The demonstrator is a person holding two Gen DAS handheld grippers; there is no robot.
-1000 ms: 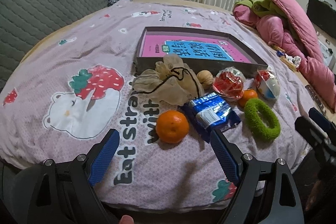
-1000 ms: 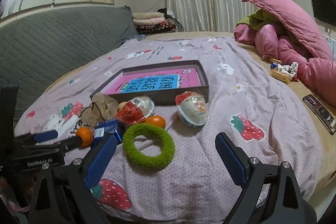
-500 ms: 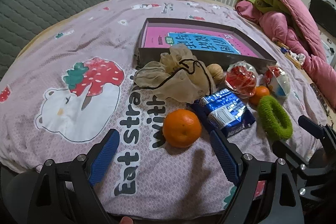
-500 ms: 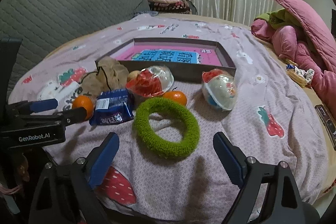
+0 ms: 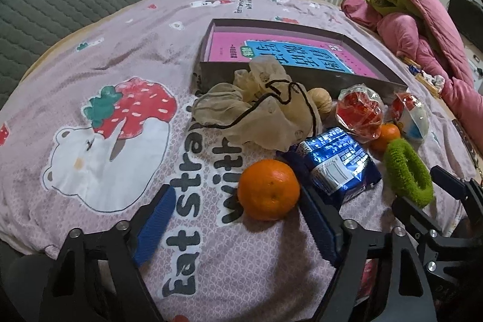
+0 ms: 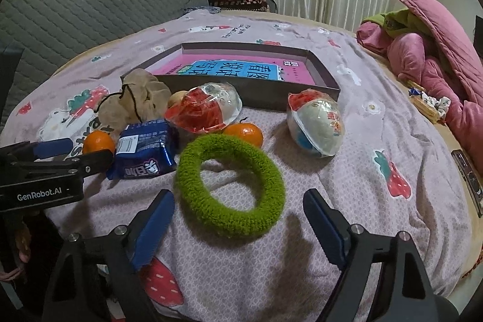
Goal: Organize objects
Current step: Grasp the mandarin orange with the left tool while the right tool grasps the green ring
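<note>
Left wrist view: left gripper (image 5: 238, 228) closing in, jaws spread but narrowing, nothing pinched yet; orange (image 5: 268, 189) just ahead on the bed (image 5: 90, 56), glossy, round, beside the blue snack packet (image 5: 335, 165). Next, probably: straddle, squeeze gently.

Right wrist view: right gripper (image 6: 238, 225) likewise narrowing, jaws empty, fuzzy green ring (image 6: 231, 187) lying flat just beyond. Tray (image 6: 320, 71) waiting further back.

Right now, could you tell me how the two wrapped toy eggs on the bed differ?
The left egg lies on its side against the beige pouch, red half prominent. The right egg lies apart, its white half prominent. Both are in clear wrap, just in front of the grey tray.
</note>
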